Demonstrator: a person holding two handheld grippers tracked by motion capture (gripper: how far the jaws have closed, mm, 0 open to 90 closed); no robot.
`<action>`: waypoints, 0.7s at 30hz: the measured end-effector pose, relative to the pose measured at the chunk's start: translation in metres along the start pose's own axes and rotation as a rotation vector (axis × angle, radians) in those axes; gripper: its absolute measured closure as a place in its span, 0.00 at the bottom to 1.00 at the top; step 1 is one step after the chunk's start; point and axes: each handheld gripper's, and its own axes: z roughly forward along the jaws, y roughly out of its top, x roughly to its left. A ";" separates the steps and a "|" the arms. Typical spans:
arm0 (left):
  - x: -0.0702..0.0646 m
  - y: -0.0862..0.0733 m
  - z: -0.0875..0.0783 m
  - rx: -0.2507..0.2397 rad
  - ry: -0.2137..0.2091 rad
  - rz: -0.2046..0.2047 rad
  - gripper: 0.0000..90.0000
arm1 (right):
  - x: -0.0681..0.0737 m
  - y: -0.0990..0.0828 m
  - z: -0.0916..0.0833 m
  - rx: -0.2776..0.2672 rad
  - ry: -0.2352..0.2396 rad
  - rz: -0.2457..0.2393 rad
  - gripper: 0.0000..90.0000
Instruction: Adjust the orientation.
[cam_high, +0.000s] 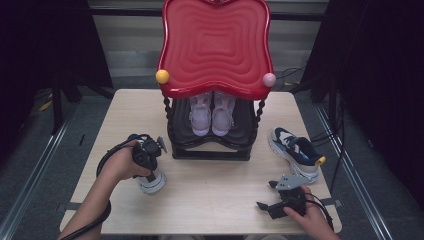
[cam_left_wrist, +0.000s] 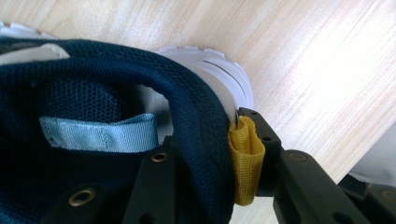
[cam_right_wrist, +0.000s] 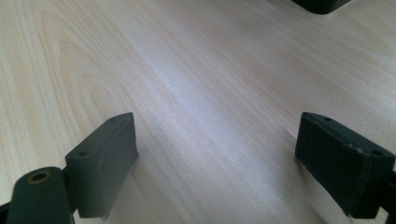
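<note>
At the near left of the table (cam_high: 210, 200) my left gripper (cam_left_wrist: 212, 144) is clamped on the heel of a navy shoe (cam_left_wrist: 93, 93), one jaw inside the collar, the other pressing its yellow loop (cam_left_wrist: 246, 161). I judge this the pickup; next I must lift it to the rack (cam_high: 215, 145), beside the pink pair (cam_high: 212, 112). Near right, my right gripper (cam_right_wrist: 217, 163) rests with jaws wide apart, holding nothing.
</note>
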 end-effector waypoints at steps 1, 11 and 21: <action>0.000 0.000 0.000 -0.002 -0.003 0.000 0.78 | 0.000 0.000 0.000 0.000 0.000 0.000 0.13; -0.003 -0.001 -0.001 -0.007 -0.004 0.032 0.80 | 0.000 0.000 0.000 -0.001 -0.001 -0.002 0.13; -0.008 0.002 -0.012 -0.005 0.008 0.050 0.80 | 0.000 0.000 0.000 -0.001 -0.001 -0.002 0.13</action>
